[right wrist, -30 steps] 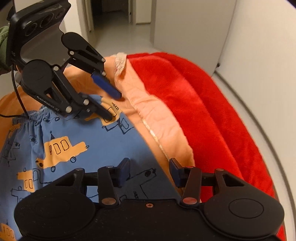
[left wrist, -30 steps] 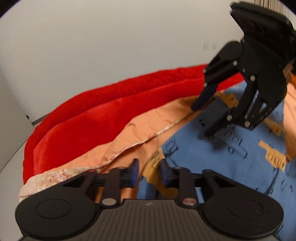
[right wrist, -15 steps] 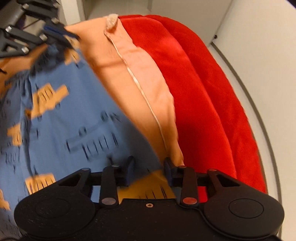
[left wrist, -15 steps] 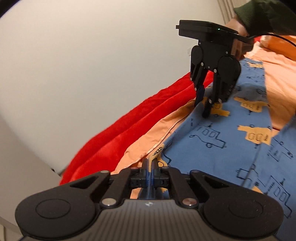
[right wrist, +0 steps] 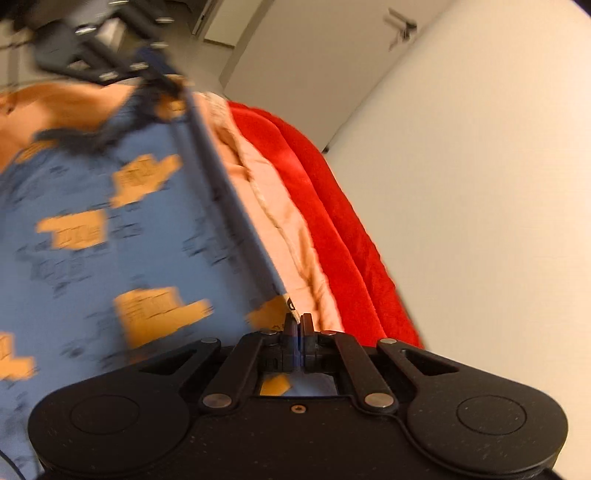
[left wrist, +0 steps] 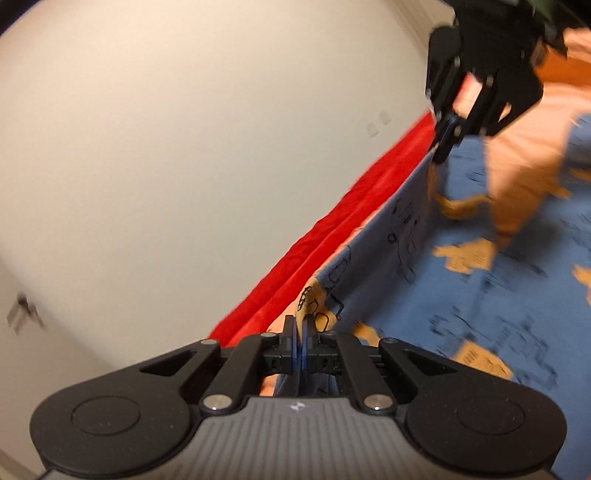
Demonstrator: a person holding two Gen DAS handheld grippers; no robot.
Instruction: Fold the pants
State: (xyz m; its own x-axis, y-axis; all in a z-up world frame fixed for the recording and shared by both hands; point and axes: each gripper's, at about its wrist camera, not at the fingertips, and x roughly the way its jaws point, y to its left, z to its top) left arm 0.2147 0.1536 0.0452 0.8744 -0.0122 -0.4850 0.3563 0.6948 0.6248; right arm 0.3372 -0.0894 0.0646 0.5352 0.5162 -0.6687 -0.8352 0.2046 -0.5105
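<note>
Blue pants (left wrist: 461, 295) printed with orange trucks lie on an orange sheet (left wrist: 524, 147). My left gripper (left wrist: 301, 332) is shut on the pants' edge near the red blanket. In the same view my right gripper (left wrist: 441, 147) pinches that edge farther along, at the top right. The blue hem runs raised and taut between the two. In the right wrist view my right gripper (right wrist: 297, 325) is shut on the pants (right wrist: 110, 221), with cloth caught between its pads. The left gripper (right wrist: 162, 79) shows blurred at the top left, holding the far end of the edge.
A red blanket (right wrist: 332, 206) lies folded along the white wall (left wrist: 184, 147). A peach cover with a pale trim (right wrist: 273, 206) lies between it and the pants. A door with a handle (right wrist: 402, 26) stands beyond. A green sleeve (left wrist: 546, 7) shows behind the right gripper.
Both grippers went from open to shut on the pants' edge, the left first, then the right. The edge has lifted off the bed and now stretches between them.
</note>
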